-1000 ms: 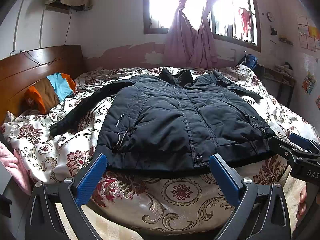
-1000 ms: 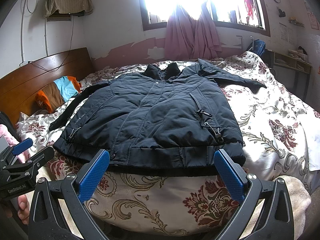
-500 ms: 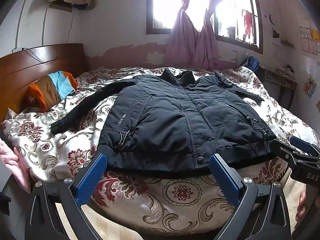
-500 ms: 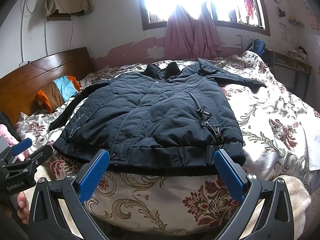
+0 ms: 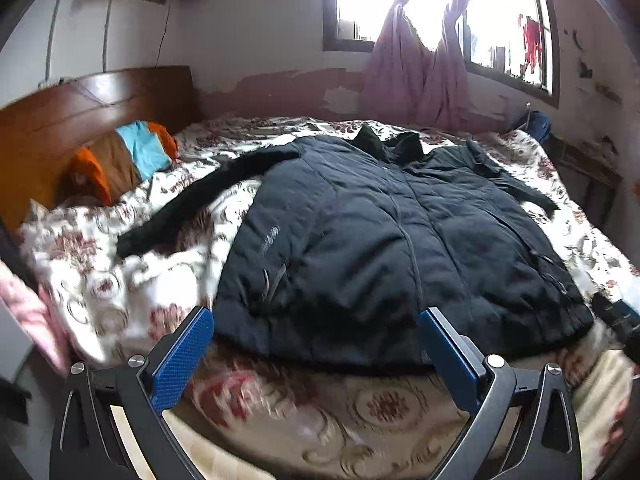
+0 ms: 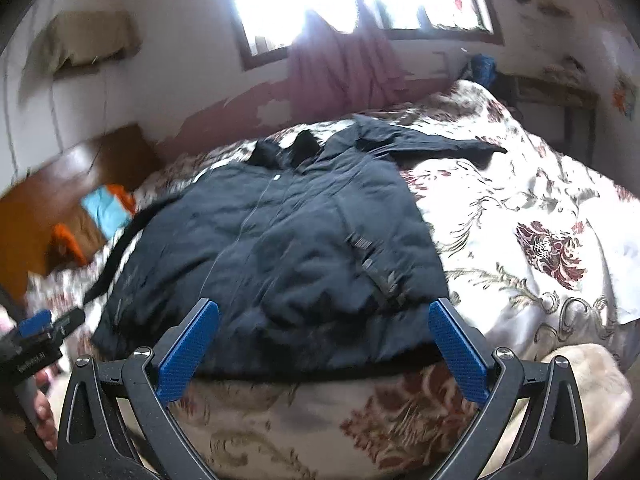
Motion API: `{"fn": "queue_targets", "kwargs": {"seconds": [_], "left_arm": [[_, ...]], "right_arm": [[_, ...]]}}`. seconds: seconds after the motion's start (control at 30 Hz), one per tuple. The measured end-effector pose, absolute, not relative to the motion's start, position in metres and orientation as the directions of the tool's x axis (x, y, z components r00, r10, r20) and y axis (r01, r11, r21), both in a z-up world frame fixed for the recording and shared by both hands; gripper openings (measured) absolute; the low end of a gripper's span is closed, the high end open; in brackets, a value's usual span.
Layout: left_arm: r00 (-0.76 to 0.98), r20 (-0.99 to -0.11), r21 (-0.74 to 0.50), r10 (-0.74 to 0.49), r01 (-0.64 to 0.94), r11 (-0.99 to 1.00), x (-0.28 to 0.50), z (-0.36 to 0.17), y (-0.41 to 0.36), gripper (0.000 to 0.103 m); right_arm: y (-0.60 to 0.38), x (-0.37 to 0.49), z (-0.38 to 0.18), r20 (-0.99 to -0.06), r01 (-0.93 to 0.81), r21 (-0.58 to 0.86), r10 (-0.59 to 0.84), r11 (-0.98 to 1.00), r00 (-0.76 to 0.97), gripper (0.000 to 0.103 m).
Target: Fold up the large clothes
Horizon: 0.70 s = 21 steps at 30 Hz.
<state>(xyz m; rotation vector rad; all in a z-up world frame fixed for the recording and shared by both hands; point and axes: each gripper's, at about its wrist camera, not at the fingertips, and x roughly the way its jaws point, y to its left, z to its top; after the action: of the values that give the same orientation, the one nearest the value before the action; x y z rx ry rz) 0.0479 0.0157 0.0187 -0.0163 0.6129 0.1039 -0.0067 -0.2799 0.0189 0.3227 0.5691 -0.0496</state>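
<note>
A large dark navy padded jacket (image 5: 384, 232) lies front-up and spread flat on the bed, collar toward the window, both sleeves stretched out to the sides. It also shows in the right wrist view (image 6: 280, 248). My left gripper (image 5: 316, 354) is open and empty, just short of the jacket's hem near its left half. My right gripper (image 6: 324, 350) is open and empty, at the hem near its right half. Each gripper appears at the edge of the other's view.
The bed has a floral cover (image 6: 540, 220) with a wooden headboard (image 5: 80, 120) at the left. An orange, brown and blue pillow (image 5: 124, 156) lies by the headboard. Pink curtains (image 5: 416, 72) hang at the window behind. A beige blanket (image 6: 580, 380) hangs at the bed's near edge.
Both grippers have moved; the views are blurred. The left gripper has come closer over the hem. The right gripper has tilted and swung right. The jacket has not moved.
</note>
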Motion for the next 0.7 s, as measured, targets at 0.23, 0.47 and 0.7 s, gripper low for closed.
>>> {"fn": "queue_targets", "kwargs": {"seconds": [0.23, 0.47, 0.7], "left_arm": [[0.824, -0.563, 0.085, 0.065, -0.020, 0.996, 0.127, 0.046, -0.007, 0.103], [0.749, -0.662, 0.019, -0.026, 0.051, 0.999, 0.236, 0.042, -0.054, 0.103], [0.701, -0.705, -0.013, -0.103, 0.133, 0.991, 0.359, 0.024, -0.142, 0.103]], "right_arm": [[-0.380, 0.077, 0.004, -0.595, 0.258, 0.378, 0.020, 0.889, 0.803, 0.102], [-0.476, 0.167, -0.008, -0.679, 0.344, 0.362, -0.008, 0.866, 0.734, 0.102], [-0.563, 0.276, -0.009, -0.678, 0.416, 0.379, -0.057, 0.827, 0.732, 0.102]]}}
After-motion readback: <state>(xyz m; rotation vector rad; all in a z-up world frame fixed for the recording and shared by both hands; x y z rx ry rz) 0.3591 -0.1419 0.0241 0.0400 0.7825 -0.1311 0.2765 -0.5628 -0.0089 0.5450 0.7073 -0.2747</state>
